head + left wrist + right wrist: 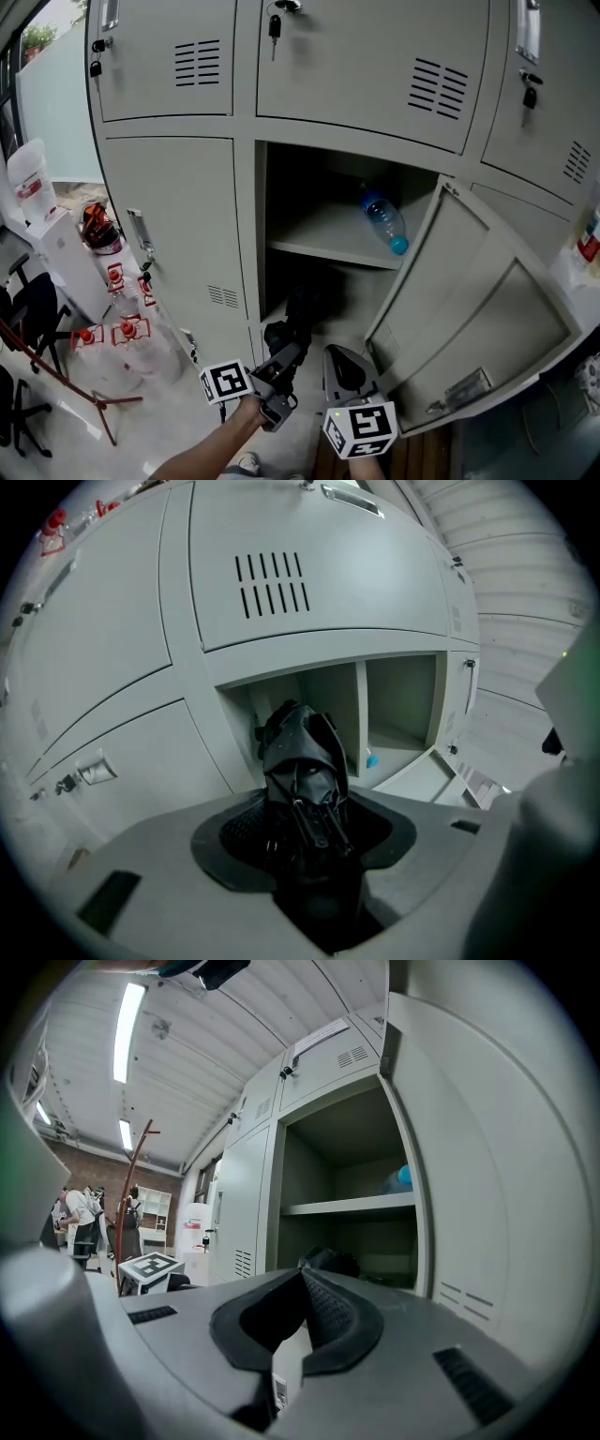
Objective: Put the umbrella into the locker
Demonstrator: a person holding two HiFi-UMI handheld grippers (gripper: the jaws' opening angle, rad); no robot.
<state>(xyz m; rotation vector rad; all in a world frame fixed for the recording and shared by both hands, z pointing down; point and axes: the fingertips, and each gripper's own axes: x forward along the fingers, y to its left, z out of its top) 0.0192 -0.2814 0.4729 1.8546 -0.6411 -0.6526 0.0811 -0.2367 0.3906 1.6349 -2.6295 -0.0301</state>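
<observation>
1. Done: the locker door (469, 309) stands swung open toward the right of the frame. The middle compartment (281, 187) is exposed.
2. The left gripper (281, 361) is clamped on the folded black umbrella (292, 333). Its far end points into the bay below the shelf (319, 230).
3. That end appears to be at the opening or just inside it. Which of the two cannot be determined.
4. The right gripper (345, 366) has its pads meeting at the tips, with nothing between them.
5. Remaining, by judgement: push the umbrella fully in, release it, withdraw.
6. Surface: the shelf carries a bottle (384, 223) lying at its right end. The lower bay is dark.
7. Room: grey lockers, pale floor, a water dispenser (56, 244) at left, and water jugs (122, 347) at lower left.
</observation>
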